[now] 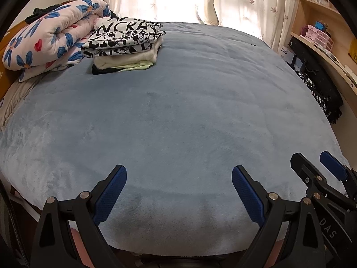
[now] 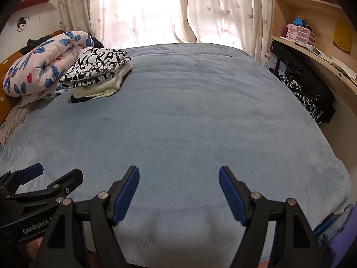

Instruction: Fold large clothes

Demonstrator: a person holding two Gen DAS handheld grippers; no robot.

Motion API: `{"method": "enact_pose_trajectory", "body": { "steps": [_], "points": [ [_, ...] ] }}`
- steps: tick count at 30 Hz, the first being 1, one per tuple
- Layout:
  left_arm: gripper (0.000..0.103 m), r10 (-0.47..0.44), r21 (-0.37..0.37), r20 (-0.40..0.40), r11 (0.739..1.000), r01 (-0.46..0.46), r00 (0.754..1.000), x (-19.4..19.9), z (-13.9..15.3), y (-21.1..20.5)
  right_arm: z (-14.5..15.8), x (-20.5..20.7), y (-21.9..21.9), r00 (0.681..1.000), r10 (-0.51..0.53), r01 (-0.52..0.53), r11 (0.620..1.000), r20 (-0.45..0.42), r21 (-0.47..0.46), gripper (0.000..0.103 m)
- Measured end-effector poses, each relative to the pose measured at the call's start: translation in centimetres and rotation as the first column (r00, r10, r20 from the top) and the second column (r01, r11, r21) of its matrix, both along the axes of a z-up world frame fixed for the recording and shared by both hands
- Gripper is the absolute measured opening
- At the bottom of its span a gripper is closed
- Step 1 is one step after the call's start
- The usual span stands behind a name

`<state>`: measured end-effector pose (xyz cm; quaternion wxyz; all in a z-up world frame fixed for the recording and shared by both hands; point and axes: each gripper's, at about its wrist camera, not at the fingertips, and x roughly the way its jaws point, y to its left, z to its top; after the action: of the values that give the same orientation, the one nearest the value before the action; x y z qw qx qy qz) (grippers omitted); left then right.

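Stack of folded clothes [image 1: 125, 47]: on the bed, far-left portion, well apart from both pairs of fingers; nothing between the fingers of either gripper.

Left gripper [image 1: 179, 174]: over the near edge of the bed, 2 blue-padded fingers [image 1: 109, 195] spread wide, empty. Seen also at the lower left of the right wrist view [image 2: 55, 174].

Right gripper [image 2: 179, 174]: just beside the left one, also over the near edge, 2 blue-padded fingers [image 2: 232, 195] spread wide, empty. Seen also at the lower right of the left wrist view [image 1: 312, 158].

Blue blanket [image 2: 189, 111]: plush, covers the bed top, lightly rippled, bare across the middle and near side.

Floral quilt [image 1: 49, 38]: rolled, pink-white with blue flowers and red marks, at the far-left end, touching the stack.

Curtains [image 2: 142, 15]: pale, leaf-printed, backlit, behind the far side of the bed.

Wooden shelving [image 2: 312, 17]: right of the bed, carrying pink drawer boxes [image 2: 300, 32] and books.

Dark clothing pile [image 2: 308, 96]: black and black-white patterned, between the bed's right edge and the shelving.

Stack, appearance: several layers; top 2 or 3 pieces black-white with bold lettering and cartoon print; beneath, a thick cream fleecy piece, a thin pale-green layer, a black piece at the bottom. Edges roughly aligned, upper pieces slightly skewed.
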<state>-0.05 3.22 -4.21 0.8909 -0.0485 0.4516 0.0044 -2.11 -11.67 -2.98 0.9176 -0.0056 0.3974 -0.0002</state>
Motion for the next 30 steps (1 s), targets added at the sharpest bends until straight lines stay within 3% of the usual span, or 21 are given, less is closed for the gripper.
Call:
{"method": "enact_pose_trajectory", "body": {
  "steps": [30],
  "points": [
    [0.094,0.018,0.003,-0.016,1.000,-0.017,1.000,0.31,-0.25,-0.12,0.05,0.12,-0.32,1.000,-0.004,0.004,1.000,-0.001,-0.005,0.074]
  ]
}}
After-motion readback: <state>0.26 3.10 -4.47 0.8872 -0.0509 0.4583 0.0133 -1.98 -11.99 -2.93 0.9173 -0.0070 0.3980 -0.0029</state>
